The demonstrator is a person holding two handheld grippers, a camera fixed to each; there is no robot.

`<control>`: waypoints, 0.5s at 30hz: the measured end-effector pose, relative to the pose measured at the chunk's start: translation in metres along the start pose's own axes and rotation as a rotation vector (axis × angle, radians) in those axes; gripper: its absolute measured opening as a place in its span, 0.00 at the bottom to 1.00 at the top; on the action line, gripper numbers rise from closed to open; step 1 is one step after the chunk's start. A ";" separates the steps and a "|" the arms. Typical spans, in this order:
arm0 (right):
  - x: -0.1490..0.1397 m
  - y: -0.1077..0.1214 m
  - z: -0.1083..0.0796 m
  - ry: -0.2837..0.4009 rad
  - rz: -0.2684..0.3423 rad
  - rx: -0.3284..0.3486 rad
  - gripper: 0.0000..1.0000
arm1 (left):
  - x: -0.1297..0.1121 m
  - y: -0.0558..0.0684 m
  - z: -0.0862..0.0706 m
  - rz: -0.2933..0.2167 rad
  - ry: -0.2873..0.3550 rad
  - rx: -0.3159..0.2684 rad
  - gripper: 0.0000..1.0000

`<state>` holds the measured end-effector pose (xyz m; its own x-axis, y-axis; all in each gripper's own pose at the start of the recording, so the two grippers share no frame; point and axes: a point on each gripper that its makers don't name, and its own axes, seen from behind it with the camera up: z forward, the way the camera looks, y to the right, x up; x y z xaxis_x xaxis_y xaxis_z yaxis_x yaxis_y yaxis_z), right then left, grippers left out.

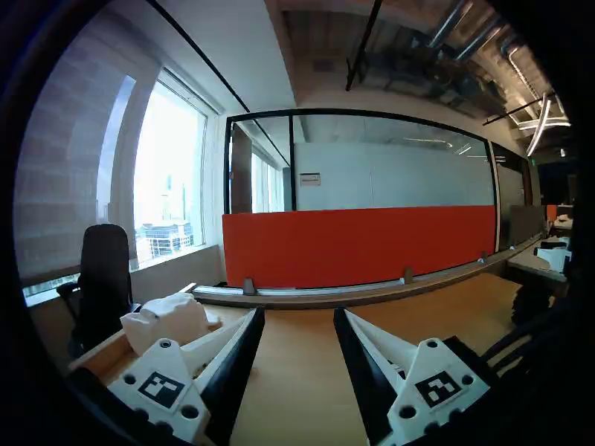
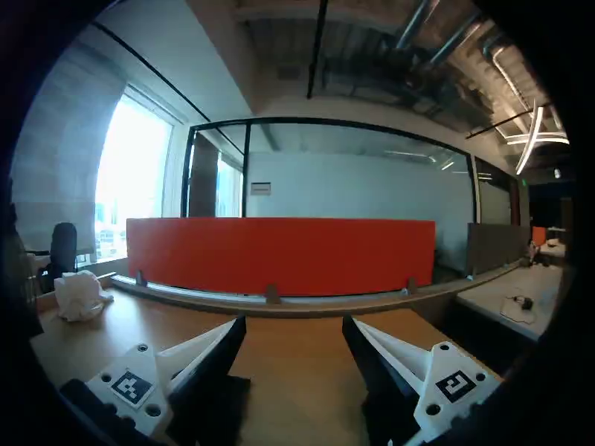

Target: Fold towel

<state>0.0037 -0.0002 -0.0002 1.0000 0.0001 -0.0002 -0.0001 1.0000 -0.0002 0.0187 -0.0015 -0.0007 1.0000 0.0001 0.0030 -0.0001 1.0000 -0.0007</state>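
A crumpled white towel (image 1: 165,320) lies bunched on the wooden desk (image 1: 297,372) at the left of the left gripper view, just beyond the left finger. The left gripper (image 1: 297,323) stands open above the desk with nothing between its fingers. In the right gripper view the same towel (image 2: 78,295) sits far to the left on the desk (image 2: 297,364). The right gripper (image 2: 294,327) is open too, empty, well apart from the towel.
An orange divider panel (image 1: 357,245) runs along the desk's far edge, with glass partitions behind it. A black office chair (image 1: 104,282) stands by the window at the left. Another desk with a cable (image 2: 520,305) lies to the right.
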 end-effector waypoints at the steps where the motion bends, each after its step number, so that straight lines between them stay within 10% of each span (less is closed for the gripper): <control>1: 0.005 0.000 0.000 0.000 0.000 0.000 1.00 | 0.004 0.000 0.000 -0.001 -0.002 0.000 0.67; 15: 0.044 0.003 -0.006 -0.009 0.012 -0.029 1.00 | 0.035 -0.001 -0.002 -0.001 -0.037 -0.010 0.67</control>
<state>0.0478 0.0032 -0.0061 0.9999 0.0121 0.0087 -0.0118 0.9995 -0.0290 0.0540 -0.0027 -0.0030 0.9992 -0.0010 0.0400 0.0015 0.9999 -0.0110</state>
